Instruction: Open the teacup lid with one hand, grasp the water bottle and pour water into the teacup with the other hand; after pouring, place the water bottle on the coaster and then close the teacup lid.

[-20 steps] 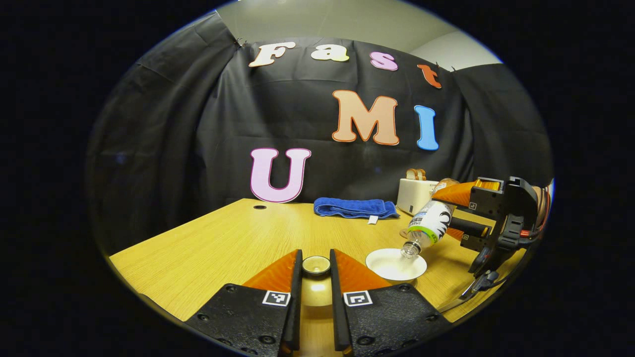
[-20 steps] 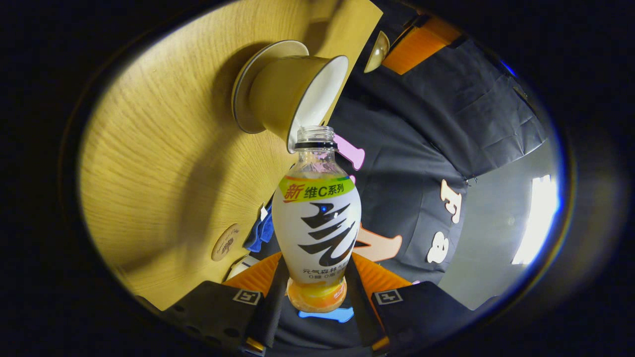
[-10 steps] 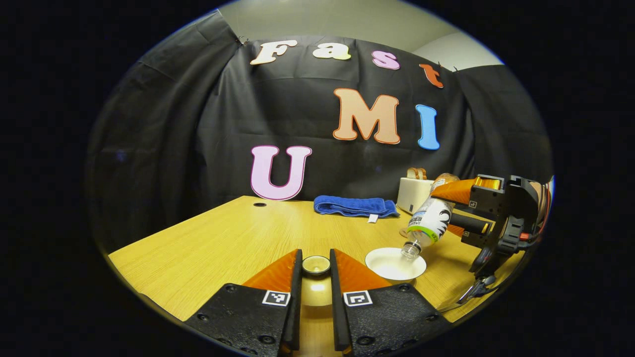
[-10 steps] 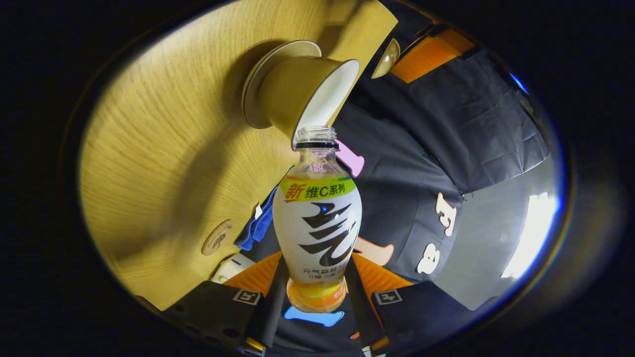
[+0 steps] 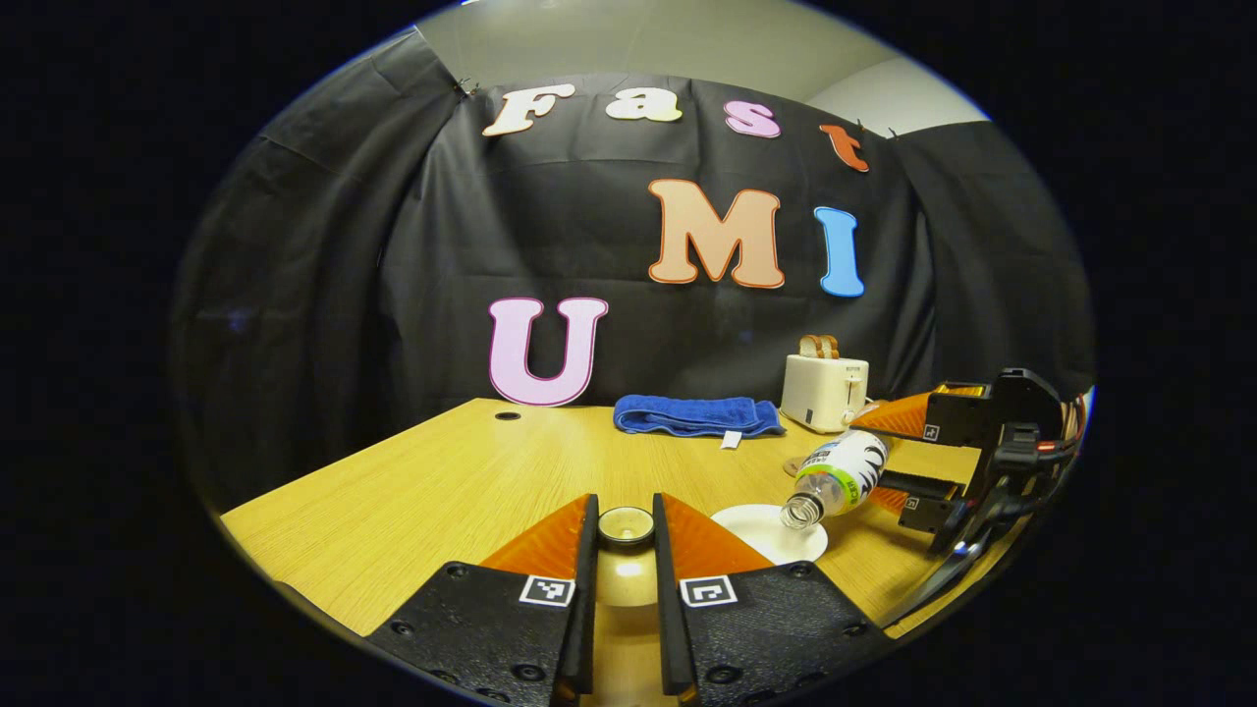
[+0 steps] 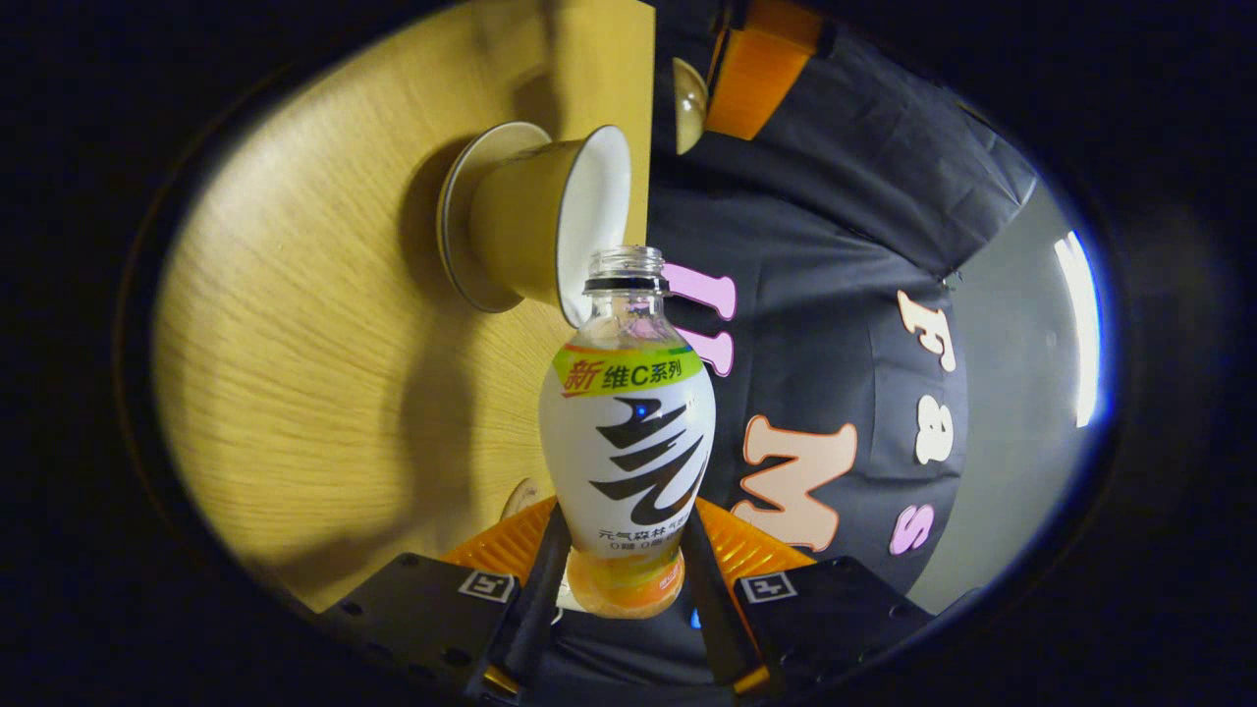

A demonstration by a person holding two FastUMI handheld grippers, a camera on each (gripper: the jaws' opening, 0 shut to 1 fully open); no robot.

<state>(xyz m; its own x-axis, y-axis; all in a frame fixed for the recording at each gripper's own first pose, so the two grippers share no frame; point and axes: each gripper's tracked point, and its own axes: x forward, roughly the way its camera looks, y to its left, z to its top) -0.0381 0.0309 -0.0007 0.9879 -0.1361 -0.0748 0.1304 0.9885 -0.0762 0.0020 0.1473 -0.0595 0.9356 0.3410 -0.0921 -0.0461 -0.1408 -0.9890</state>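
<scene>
My right gripper point(image 6: 621, 579) has its fingers clamped low on the bottle point(image 6: 628, 432), near its base, tipping it almost level so the open mouth hangs at the rim of the cup point(image 6: 550, 226) on its saucer on the tabletop point(image 6: 324, 373). The bottle is thin plastic and looks light and smooth; I judge a firmer squeeze would buckle it, so the wider body above the base is the safer hold. My left gripper point(image 5: 626, 550) pinches the lid point(image 5: 626, 525) by its knob, up off the tabletop beside the cup. The lid looks glazed, slick and breakable.
</scene>
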